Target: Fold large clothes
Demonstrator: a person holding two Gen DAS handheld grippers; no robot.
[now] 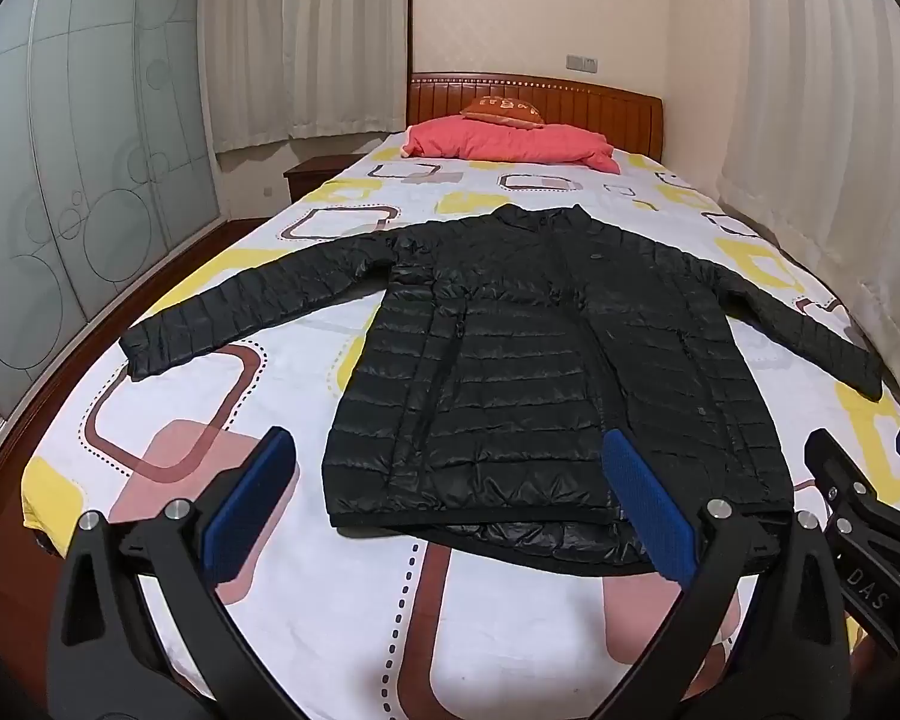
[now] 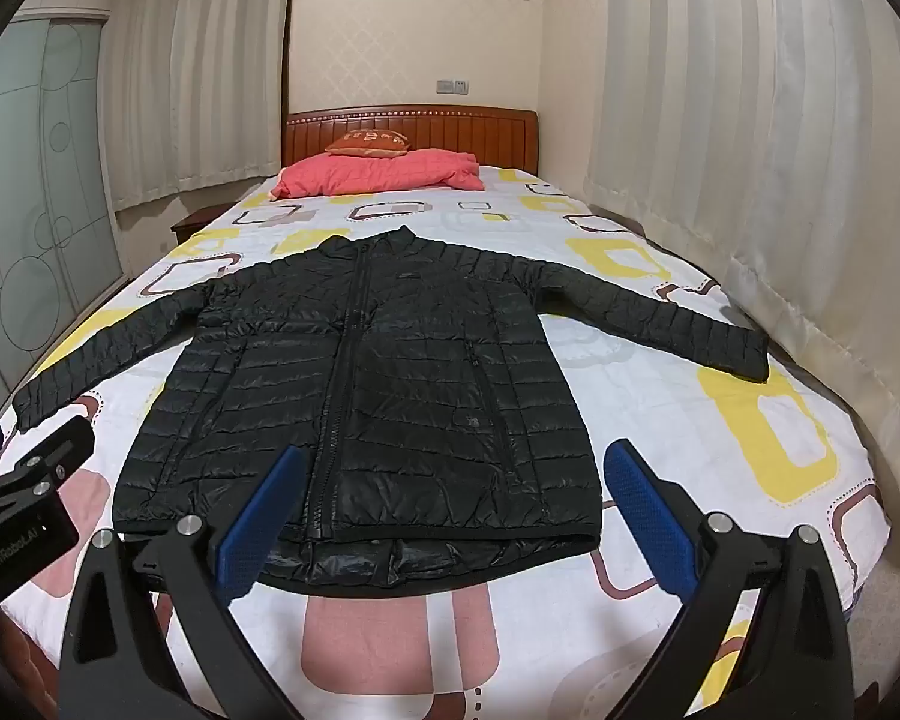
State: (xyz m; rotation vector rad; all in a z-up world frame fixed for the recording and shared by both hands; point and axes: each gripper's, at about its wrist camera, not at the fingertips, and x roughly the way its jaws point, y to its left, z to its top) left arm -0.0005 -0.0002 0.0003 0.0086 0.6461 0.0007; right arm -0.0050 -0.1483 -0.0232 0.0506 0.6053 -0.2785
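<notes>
A black quilted down jacket [image 1: 546, 360] is seen spread flat, sleeves out, on a patterned bed sheet [image 1: 306, 600]; the left tool [image 1: 444, 504] and right tool [image 2: 450, 510] are held wide open above its hem, nothing gripped

The jacket [image 1: 528, 360] is glossy black with horizontal quilted bands. The bedsheet [image 1: 306, 570] under it is white, printed with yellow, pink and brown rounded squares and dotted outlines. At upper centre, a coral-pink quilt [image 1: 510, 141] carries an orange cushion [image 1: 503, 107] against a reddish-brown headboard [image 1: 600, 102]. The gripper pads [image 1: 651, 510] are blue.
</notes>
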